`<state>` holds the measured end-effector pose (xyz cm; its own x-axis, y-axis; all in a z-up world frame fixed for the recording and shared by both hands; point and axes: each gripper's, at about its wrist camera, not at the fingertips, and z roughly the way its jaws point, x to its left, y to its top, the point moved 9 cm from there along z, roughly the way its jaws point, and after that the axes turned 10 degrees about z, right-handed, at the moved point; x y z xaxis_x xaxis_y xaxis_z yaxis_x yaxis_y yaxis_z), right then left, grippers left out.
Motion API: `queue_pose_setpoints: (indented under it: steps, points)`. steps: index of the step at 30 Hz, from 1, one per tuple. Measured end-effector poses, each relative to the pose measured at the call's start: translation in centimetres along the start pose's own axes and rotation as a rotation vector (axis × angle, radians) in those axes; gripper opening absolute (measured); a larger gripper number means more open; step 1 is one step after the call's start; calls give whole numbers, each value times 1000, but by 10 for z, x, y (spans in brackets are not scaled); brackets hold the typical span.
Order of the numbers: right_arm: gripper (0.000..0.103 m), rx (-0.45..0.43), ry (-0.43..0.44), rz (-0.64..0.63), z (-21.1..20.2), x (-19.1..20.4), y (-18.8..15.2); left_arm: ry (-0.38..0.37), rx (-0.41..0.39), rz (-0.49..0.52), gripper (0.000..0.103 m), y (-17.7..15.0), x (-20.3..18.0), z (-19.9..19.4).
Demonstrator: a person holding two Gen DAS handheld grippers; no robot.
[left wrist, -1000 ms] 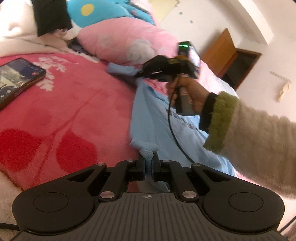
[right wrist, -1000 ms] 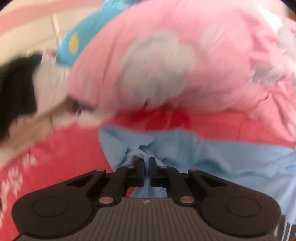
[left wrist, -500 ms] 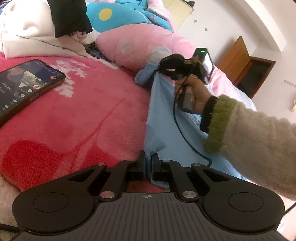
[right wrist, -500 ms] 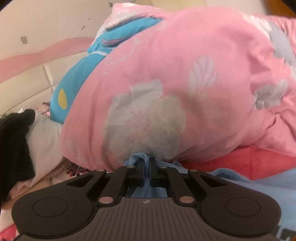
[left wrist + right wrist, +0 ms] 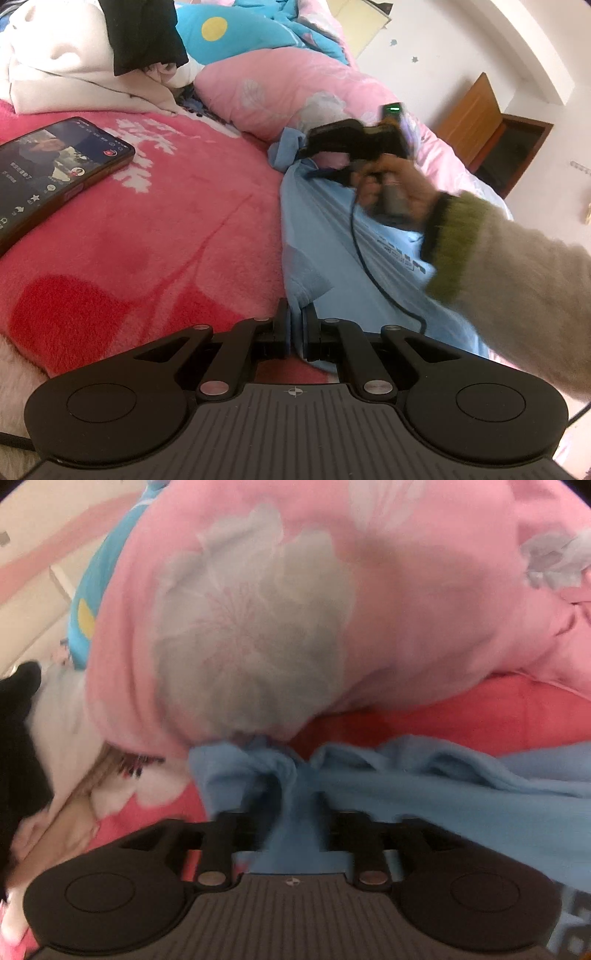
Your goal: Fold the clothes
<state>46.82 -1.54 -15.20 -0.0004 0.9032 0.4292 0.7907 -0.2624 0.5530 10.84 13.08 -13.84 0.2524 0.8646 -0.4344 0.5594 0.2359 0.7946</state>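
Change: your right gripper (image 5: 295, 812) has just been opening at the pink pillow (image 5: 314, 609); a second ago it pinched the shirt's far corner.
Right gripper: released, jaws apart, shirt (image 5: 424, 786) bunched loosely between them.
Left gripper (image 5: 295, 325): clenched on the shirt's near corner.
Shirt (image 5: 332, 240): stretched along the red blanket (image 5: 166, 240) from your left gripper to the pillow.
Phone (image 5: 55, 170): lying on the blanket, well left of the shirt.

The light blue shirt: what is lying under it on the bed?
Under the light blue shirt lies the red and pink blanket, which shows around its left edge. Anything else beneath the shirt is covered and cannot be seen.
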Motion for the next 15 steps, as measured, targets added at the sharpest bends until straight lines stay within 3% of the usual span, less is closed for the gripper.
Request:
queue_pose_setpoints:
  steps: [3, 7, 11, 15]
  points:
    - [61, 40, 0, 2, -44, -7, -16, -2, 0, -17, 4, 0, 1, -1]
    - [64, 64, 45, 66, -117, -26, -41, 7, 0, -42, 4, 0, 2, -3]
    - [66, 12, 126, 172, -203, -49, -69, 32, -4, -55, 5, 1, 3, -6]
    - [67, -80, 144, 277, -285, -86, -98, 63, 6, -85, 5, 0, 5, -10]
